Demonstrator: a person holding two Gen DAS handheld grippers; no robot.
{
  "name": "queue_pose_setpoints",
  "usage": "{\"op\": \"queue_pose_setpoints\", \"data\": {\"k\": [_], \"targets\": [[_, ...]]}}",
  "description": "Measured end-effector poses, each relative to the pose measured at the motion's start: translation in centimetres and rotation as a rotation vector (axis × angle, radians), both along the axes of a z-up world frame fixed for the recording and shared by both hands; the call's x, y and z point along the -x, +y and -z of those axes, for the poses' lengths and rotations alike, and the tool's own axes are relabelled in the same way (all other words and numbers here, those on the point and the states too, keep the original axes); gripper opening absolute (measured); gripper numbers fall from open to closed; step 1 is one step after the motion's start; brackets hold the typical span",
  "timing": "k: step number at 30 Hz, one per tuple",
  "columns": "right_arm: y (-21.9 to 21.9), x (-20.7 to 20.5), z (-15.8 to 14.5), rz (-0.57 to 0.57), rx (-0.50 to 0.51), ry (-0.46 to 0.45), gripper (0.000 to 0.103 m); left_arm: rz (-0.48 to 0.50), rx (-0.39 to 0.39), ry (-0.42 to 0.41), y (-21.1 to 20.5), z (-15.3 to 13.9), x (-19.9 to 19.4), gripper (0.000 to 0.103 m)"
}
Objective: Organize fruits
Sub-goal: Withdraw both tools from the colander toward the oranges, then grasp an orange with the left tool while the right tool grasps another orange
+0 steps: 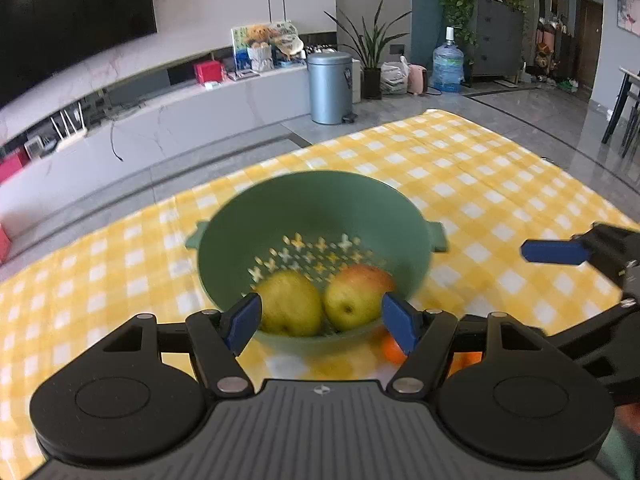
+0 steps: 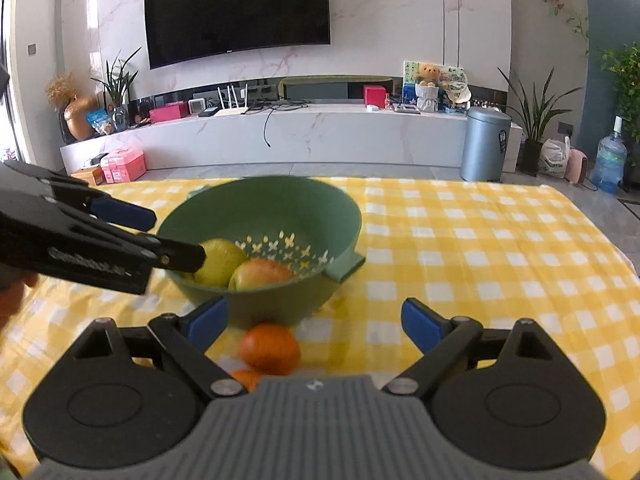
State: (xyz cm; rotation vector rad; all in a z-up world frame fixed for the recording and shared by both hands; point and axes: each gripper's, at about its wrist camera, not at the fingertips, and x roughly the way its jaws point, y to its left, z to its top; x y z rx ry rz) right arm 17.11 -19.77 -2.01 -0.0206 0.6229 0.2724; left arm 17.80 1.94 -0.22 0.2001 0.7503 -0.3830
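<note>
I see both grippers spread wide and empty: left gripper (image 1: 320, 320) over the green bowl (image 2: 256, 204), right gripper (image 2: 314, 322) just beside it. Two pears (image 1: 290, 302) sit inside the bowl; an orange (image 2: 270, 348) lies on the table (image 2: 480, 260) just in front.

The left gripper (image 1: 320, 320) hangs wide open over a green colander (image 1: 240, 232) holding a pear (image 1: 290, 302) and an apple (image 1: 356, 294).

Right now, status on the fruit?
Both hand-held grippers open, empty. Two fruits in green colander. Orange on the cloth before right hand-held gripper. Path clear.
</note>
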Motion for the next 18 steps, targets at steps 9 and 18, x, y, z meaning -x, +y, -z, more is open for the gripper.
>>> {"op": "queue_pose_setpoints", "data": {"k": [9, 18], "targets": [[-1.6, 1.9, 1.2, 0.068, -0.032, 0.044, 0.090, 0.015, 0.134, 0.107, 1.9, 0.8, 2.9, 0.078], [-2.2, 3.6, 2.0, 0.090, -0.060, 0.089, 0.085, 0.075, 0.147, 0.185, 1.6, 2.9, 4.5, 0.071]]}}
